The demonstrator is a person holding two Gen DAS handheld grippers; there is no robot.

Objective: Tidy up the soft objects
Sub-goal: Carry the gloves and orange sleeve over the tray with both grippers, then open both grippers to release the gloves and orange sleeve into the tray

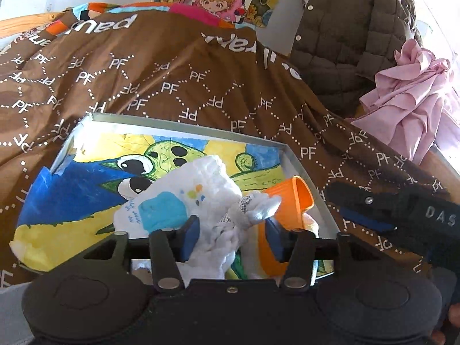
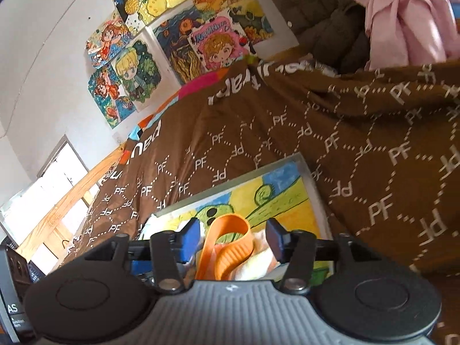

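Note:
A shallow grey box (image 1: 299, 158) with a painted turtle picture lies on the brown bed cover. In it are a white diaper with a blue patch (image 1: 184, 198), a grey-white sock (image 1: 253, 207) and an orange soft cup-shaped piece (image 1: 290, 201). My left gripper (image 1: 233, 235) is open, its blue pads (image 1: 191, 237) either side of the white cloth. My right gripper (image 2: 233, 238) is open above the orange piece (image 2: 227, 247) and a pale cloth (image 2: 258, 261) in the box (image 2: 313, 189). The right gripper's body also shows in the left wrist view (image 1: 402, 210).
The brown PF-patterned cover (image 1: 172, 80) spreads over the bed. A brown quilted jacket (image 1: 345, 37) and a pink garment (image 1: 417, 97) hang at the right. Drawings (image 2: 138, 66) cover the wall. A wooden bed rail (image 2: 69, 201) and a window are at the left.

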